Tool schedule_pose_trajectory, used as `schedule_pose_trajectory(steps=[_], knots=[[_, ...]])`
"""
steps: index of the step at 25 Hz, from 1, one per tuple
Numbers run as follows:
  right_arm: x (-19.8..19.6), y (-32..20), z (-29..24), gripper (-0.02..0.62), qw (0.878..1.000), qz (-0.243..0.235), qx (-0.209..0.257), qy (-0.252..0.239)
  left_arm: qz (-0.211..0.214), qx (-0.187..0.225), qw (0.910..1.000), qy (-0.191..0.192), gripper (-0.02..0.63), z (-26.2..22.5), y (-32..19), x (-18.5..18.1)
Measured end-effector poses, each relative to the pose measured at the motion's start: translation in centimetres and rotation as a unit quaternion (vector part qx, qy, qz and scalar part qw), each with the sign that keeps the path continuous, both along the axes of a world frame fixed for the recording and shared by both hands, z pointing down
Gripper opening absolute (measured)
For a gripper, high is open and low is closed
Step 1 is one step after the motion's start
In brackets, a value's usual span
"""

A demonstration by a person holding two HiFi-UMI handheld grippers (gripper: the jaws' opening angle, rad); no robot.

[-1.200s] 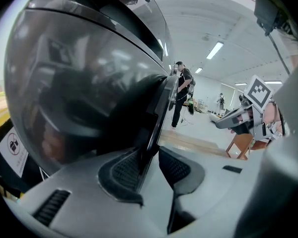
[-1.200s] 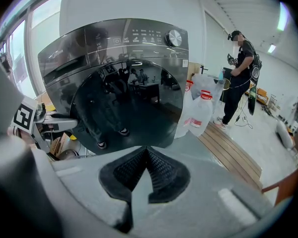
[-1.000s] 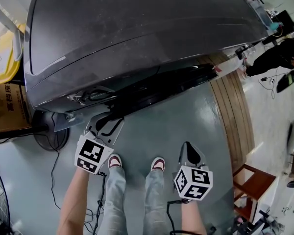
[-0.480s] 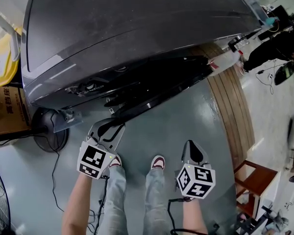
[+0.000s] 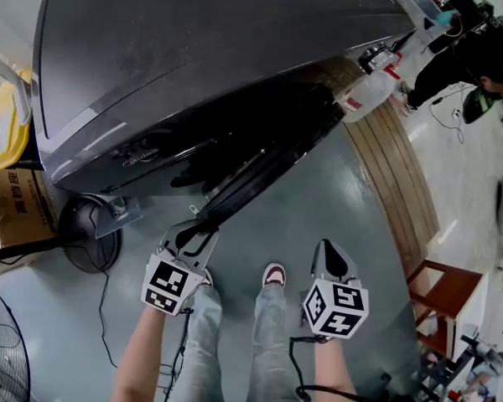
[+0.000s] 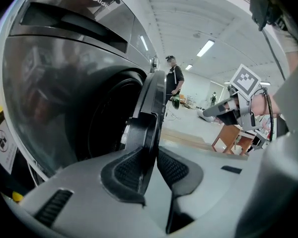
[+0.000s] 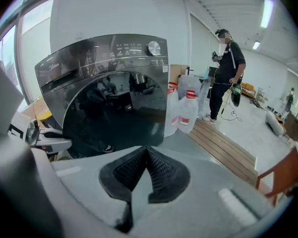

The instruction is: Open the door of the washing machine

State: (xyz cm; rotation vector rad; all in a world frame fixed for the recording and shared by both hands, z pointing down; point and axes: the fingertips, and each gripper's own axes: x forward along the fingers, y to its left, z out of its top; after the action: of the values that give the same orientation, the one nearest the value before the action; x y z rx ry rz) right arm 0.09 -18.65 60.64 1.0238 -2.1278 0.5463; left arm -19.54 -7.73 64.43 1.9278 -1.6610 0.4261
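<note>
The left claw grips the door edge.
Its jaws, just closing, clamp that upright edge dead ahead; the door stands ajar off the washer front. The right claw, pads together and empty, hangs farther away.

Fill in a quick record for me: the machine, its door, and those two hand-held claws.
machine: dark front-loading washer
door: partly open, swung out from the drum opening
left gripper: shut on the door's edge; its jaws have just been closing, with that edge between them
right gripper: shut, empty, held clear of the washer
nearby: bystander, wooden chair
</note>
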Motion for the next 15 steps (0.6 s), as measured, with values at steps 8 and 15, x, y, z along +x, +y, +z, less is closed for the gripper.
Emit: schedule_pose_trajectory(steps=[8, 15], knots=[[2.5, 0.6, -0.5, 0.005, 0.999, 0.040, 0.002, 0.000, 0.006, -0.013, 0.9998, 0.013, 0.086, 0.3, 0.6, 2.0], [4.3, 1.7, -0.5, 0.005, 0.997, 0.073, 0.002, 0.001, 0.012, -0.023, 0.9996, 0.007, 0.086, 0.6, 0.9, 3.7]])
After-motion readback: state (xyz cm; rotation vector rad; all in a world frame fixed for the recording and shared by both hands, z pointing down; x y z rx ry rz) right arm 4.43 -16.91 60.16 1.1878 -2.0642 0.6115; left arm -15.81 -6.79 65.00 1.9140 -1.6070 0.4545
